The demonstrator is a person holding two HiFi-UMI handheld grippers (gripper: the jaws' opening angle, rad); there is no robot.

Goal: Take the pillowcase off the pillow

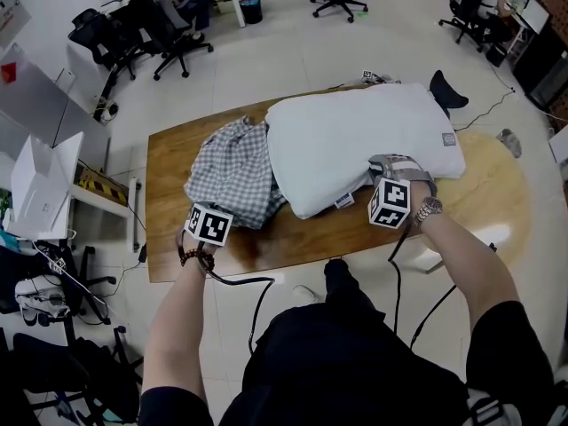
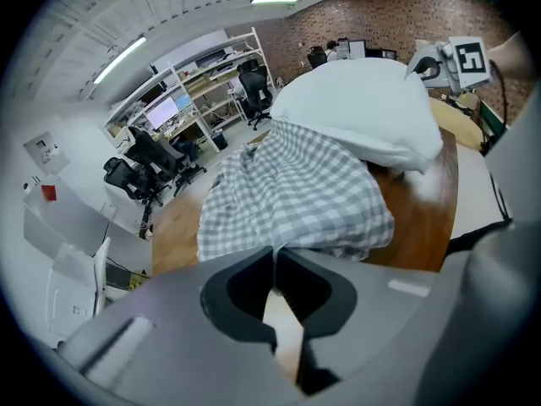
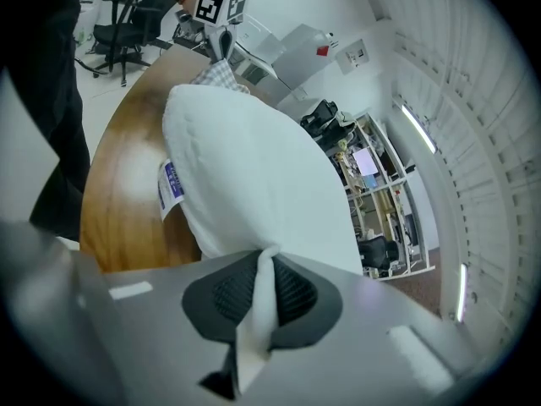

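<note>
The checked pillowcase (image 1: 232,174) lies bunched on the tabletop (image 1: 169,247) at the left end of the white pillow (image 1: 355,136). Most of the pillow is bare, and we judge only that end is left to free. Our left tool (image 2: 275,256) is clamped on the case's edge, our right tool (image 3: 260,273) on a fold of the pillow.

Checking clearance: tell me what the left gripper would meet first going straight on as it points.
The left gripper, shut on the checked pillowcase, would run into that bunched cloth first; the white pillow likely lies just beyond.
</note>
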